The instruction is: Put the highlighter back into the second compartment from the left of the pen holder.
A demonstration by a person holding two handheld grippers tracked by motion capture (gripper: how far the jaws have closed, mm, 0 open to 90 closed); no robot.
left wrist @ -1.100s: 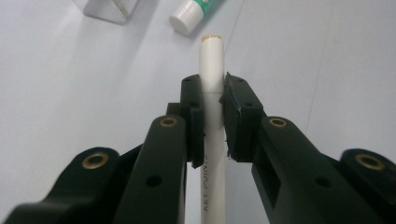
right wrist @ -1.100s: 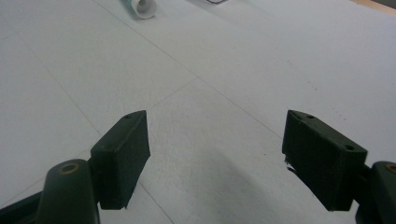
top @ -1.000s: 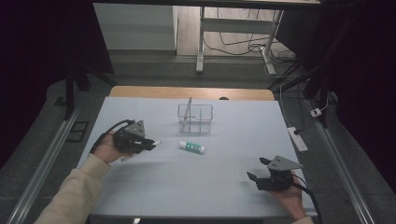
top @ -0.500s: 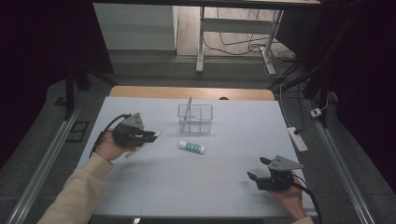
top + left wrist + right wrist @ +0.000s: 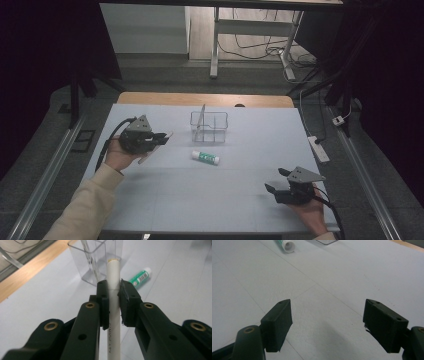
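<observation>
Lettering on clamped white pen (image 5: 113, 315)

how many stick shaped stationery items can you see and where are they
2. A white pen is clamped between the left gripper jaws, pointing toward the clear organizer. A green-and-white glue stick lies flat on the table just in front of the organizer. None seem hidden.

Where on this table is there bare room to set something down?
The broad near strip of the white table between the two tongs is bare, as is the right side past the clear plastic divided holder. It is crowded mid-table, around the holder and the green-labelled white tube.
</observation>
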